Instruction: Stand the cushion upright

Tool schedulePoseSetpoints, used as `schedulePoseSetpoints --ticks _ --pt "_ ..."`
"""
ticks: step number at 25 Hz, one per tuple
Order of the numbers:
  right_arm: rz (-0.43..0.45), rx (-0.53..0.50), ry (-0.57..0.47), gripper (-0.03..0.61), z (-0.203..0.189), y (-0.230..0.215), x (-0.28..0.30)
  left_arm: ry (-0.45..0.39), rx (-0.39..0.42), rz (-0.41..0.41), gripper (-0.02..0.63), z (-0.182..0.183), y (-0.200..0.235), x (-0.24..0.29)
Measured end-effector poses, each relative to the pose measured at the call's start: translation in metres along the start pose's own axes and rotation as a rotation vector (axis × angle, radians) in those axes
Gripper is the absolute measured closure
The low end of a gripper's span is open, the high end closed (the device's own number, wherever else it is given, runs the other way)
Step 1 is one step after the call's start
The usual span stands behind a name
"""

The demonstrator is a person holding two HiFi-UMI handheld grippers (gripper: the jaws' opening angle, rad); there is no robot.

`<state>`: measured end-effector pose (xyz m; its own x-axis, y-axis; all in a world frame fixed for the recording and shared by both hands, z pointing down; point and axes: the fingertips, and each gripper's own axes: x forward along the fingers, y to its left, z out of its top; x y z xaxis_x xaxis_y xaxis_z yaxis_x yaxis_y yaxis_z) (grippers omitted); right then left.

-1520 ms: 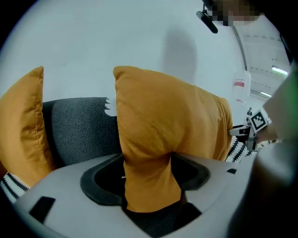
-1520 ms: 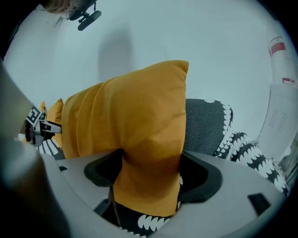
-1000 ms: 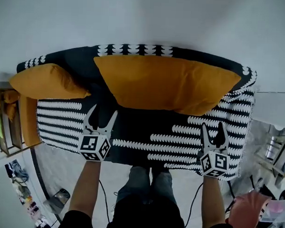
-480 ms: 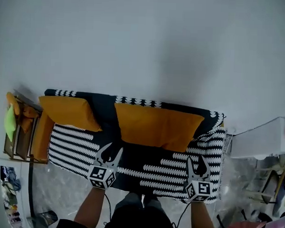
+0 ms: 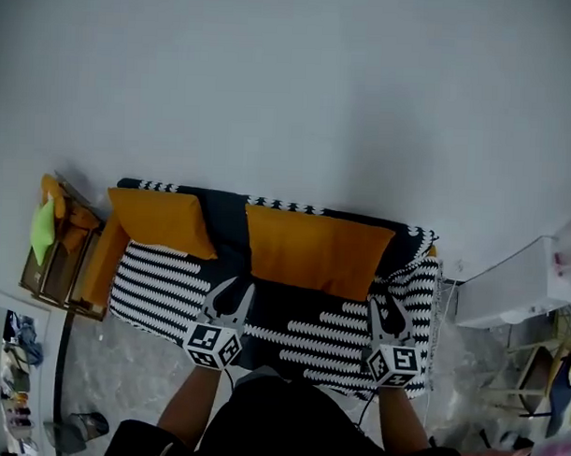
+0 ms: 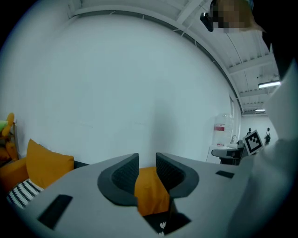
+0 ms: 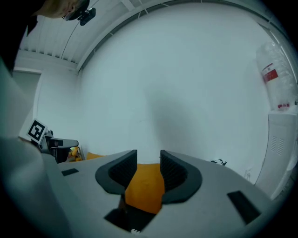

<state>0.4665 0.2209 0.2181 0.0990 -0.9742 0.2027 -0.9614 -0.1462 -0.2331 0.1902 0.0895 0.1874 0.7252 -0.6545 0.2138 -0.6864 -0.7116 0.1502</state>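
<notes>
A long orange cushion stands on its long edge at the back of the sofa, against the white wall. Both grippers hang in the air over the sofa's front edge, well short of it. My left gripper has its jaws closing, with a narrow gap and nothing between them. The right gripper is closing too and is just as empty. In the left gripper view the cushion shows far off through the gap of that gripper. The right gripper frames the cushion the same way.
The sofa wears a black cover with white stripes. A smaller orange cushion leans at its left end. A wooden shelf with orange and green things stands left of the sofa, and a white cabinet stands to the right.
Both grippers have risen and drawn back from the sofa while their jaws narrowed. The head view has lifted, so the sofa looks smaller. The long cushion keeps its place against the wall.
</notes>
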Motion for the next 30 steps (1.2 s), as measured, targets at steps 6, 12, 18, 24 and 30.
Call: schedulePoseSetpoints --ticks 6,12,18,24,30 --pt "-0.017 -0.007 -0.040 0.447 0.010 0.004 -0.025 -0.043 0.012 -0.001 0.503 0.018 -0.001 -0.023" --pt "-0.009 -0.012 -0.063 0.549 0.019 0.025 -0.028 -0.084 -0.010 -0.029 0.508 0.034 0.009 -0.031" --pt "0.039 -0.057 -0.103 0.550 0.034 0.075 -0.013 -0.106 0.008 -0.050 0.508 0.047 0.035 -0.041" --pt "0.046 -0.054 -0.135 0.550 0.043 0.098 0.000 -0.101 0.019 -0.075 0.508 0.051 0.052 -0.037" --pt "0.041 -0.059 -0.150 0.551 0.047 0.109 0.008 -0.109 0.039 -0.104 0.508 0.059 0.062 -0.033"
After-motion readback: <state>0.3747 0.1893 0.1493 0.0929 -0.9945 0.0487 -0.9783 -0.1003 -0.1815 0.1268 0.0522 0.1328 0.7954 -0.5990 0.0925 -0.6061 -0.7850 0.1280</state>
